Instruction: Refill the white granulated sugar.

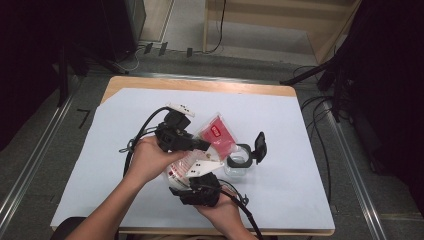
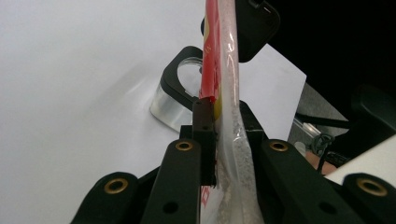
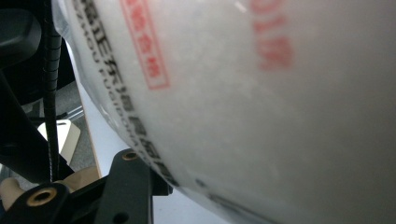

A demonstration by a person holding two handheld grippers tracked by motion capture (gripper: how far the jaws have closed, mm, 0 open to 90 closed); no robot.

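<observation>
Here, table: a wooden table (image 1: 200, 84) covered by a white sheet (image 1: 125, 150), the person's forearms coming in from the near edge.
Left hand: the left hand (image 1: 147, 160) sits left of centre, wrapped around the left gripper (image 1: 200, 145), which points right.
Left gripper: its jaws are nearly closed and pinch the flat edge of the plastic bag (image 1: 217, 135); in the left gripper view the bag (image 2: 229, 93) runs edge-on straight up between the two black jaws, red print on one face, white grains inside.
Bag: a clear plastic bag with a red label, held off the sheet near the middle of the table, its red upper part tilted towards the far right and its lower, fuller part down by the right gripper.
Right hand: the right hand (image 1: 220, 210) is near the table's near edge, holding the right gripper (image 1: 197, 182) pointed away from the person, up under the bag.
Right gripper: the jaws stand partly apart; in the right gripper view the bag's white bulging side (image 3: 261, 102) with black and red print lies right against them, but whether the pads press on it cannot be told.
Jar: a clear jar (image 1: 239, 162) with a black rim stands just right of the bag, its black flip lid (image 1: 260, 145) raised on the far right side; in the left gripper view the jar (image 2: 175, 98) lies beyond the jaws.
</observation>
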